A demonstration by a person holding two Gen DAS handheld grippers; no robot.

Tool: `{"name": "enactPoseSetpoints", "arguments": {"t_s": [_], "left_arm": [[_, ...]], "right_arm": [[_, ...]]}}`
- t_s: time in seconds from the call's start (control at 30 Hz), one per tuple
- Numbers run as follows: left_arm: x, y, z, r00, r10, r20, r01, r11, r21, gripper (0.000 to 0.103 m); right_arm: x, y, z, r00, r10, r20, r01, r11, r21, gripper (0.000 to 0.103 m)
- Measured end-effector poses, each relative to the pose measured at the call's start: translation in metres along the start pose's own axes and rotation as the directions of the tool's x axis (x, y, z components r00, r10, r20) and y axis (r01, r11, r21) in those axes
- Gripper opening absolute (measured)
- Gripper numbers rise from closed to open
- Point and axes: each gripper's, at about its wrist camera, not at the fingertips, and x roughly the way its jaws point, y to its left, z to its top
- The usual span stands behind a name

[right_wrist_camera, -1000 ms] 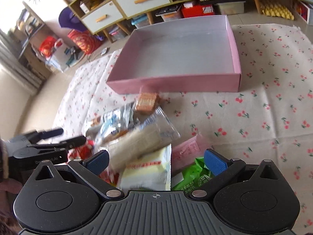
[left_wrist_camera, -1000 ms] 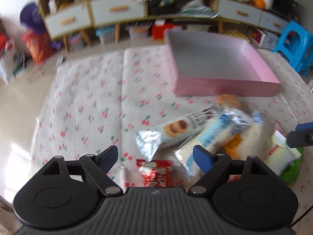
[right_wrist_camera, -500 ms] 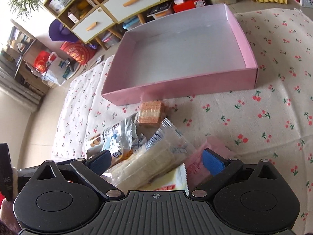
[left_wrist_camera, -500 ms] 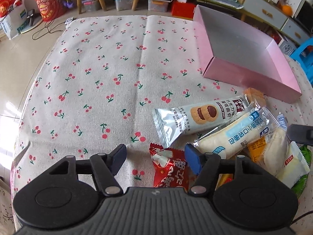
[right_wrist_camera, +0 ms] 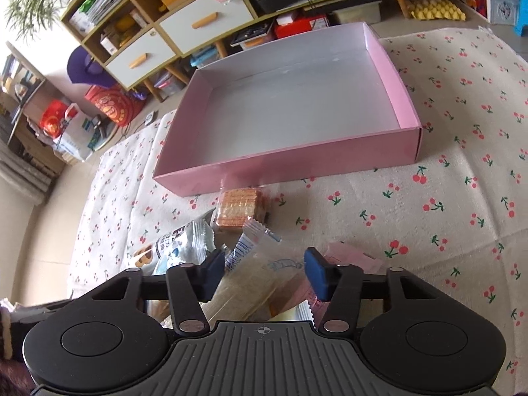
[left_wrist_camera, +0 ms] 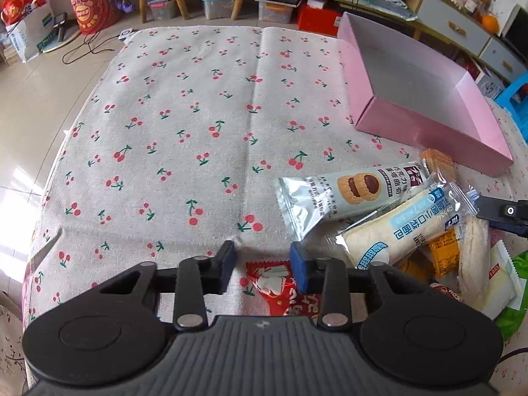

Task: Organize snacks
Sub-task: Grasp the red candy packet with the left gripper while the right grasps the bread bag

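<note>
A pile of wrapped snacks lies on a cherry-print cloth [left_wrist_camera: 198, 125] near an empty pink box [left_wrist_camera: 429, 122], which also shows in the right wrist view [right_wrist_camera: 297, 165]. My left gripper [left_wrist_camera: 264, 262] is open, its fingers either side of a red snack packet [left_wrist_camera: 274, 280]. Beside it lie a silver cookie pack [left_wrist_camera: 343, 194] and a bread roll pack [left_wrist_camera: 406, 227]. My right gripper [right_wrist_camera: 262, 272] is open, low over the bread roll pack [right_wrist_camera: 260, 274]. A wafer pack [right_wrist_camera: 239, 208] lies by the box's front wall. A pink packet [right_wrist_camera: 349, 260] sits to the right.
Low cabinets with drawers [right_wrist_camera: 184, 26] and storage bins stand behind the cloth. Red bags [left_wrist_camera: 89, 10] sit on the tiled floor at the left. A blue stool [left_wrist_camera: 514, 99] is at the far right. The right gripper's tip [left_wrist_camera: 501, 213] shows in the left wrist view.
Both grippers have come down closer to the snack pile. The left gripper's fingers have narrowed around the red packet; the right gripper's have narrowed over the bread roll pack.
</note>
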Motion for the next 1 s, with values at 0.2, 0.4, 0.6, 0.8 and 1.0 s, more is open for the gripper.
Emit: {"name": "enactPoseSetpoints", "arguments": {"t_s": [0.2, 0.4, 0.6, 0.8, 1.0], "left_arm": [[-0.001, 0.011, 0.000, 1.000, -0.013, -0.002, 0.013, 0.998, -0.053, 0.010], [-0.005, 0.019, 0.001, 0.999, -0.035, -0.026, 0.032, 0.995, -0.099, 0.008], [-0.015, 0.019, -0.002, 0.998, -0.051, -0.030, 0.047, 0.991, -0.125, 0.040], [-0.014, 0.019, -0.007, 0.991, -0.111, -0.079, 0.094, 0.976, -0.194, 0.053], [-0.003, 0.009, -0.013, 0.988, -0.100, -0.121, 0.075, 0.977, -0.197, 0.059]], "right_arm": [[0.000, -0.007, 0.003, 0.999, 0.041, -0.026, -0.039, 0.997, 0.072, 0.009], [-0.004, -0.010, 0.004, 0.998, 0.053, -0.031, -0.049, 0.993, 0.107, 0.015], [-0.007, -0.011, 0.006, 0.997, 0.017, -0.073, -0.006, 0.989, 0.150, 0.047], [-0.002, -0.010, 0.004, 0.994, 0.053, -0.093, -0.035, 0.982, 0.184, 0.057], [0.003, -0.001, 0.002, 0.997, 0.044, -0.071, -0.035, 0.992, 0.124, 0.062]]}}
